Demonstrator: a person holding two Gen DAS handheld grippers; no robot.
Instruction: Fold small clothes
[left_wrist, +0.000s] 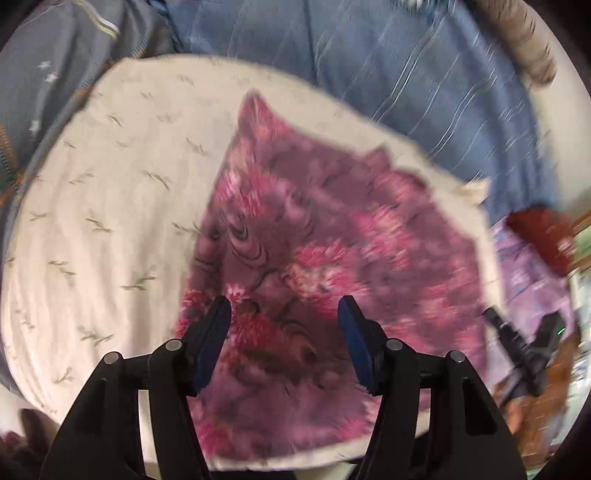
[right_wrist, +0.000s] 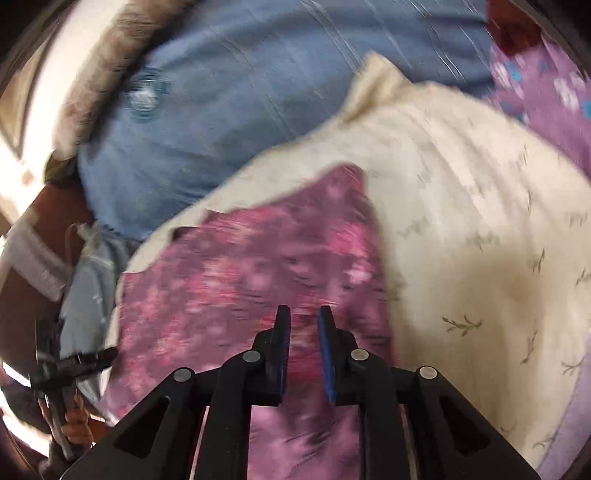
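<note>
Pink cloth (left_wrist: 314, 240), mottled in rose and mauve, lies spread flat on a cream sheet (left_wrist: 110, 184) printed with small grey-green sprigs, and every other place here is given from that cloth. Nearest the left wrist camera, the left gripper (left_wrist: 284, 314) hangs over the cloth's near part with its blue-padded jaws standing wide apart; nothing is between them and the pads press on nothing. In the right wrist view the right gripper (right_wrist: 303, 314) also hovers over the near part of the pink cloth (right_wrist: 240, 266), its jaws only narrowly parted, a slim gap showing between the pads and no fabric pinched in it. Both views are smeared with blur, so whether the pad tips touch the cloth cannot be told. Beyond the grippers the cloth runs away to two pointed corners at its far edge, with the cream sheet (right_wrist: 461, 203) showing all round it. To the cloth's right in the left view, a lilac fabric (left_wrist: 528, 266) with small flowers lies past the sheet's edge, and a dark red thing (left_wrist: 543, 236) sits by it, too blurred to name. Farthest off, behind the cloth and the sheet, lies a blue striped fabric (left_wrist: 369, 74).
</note>
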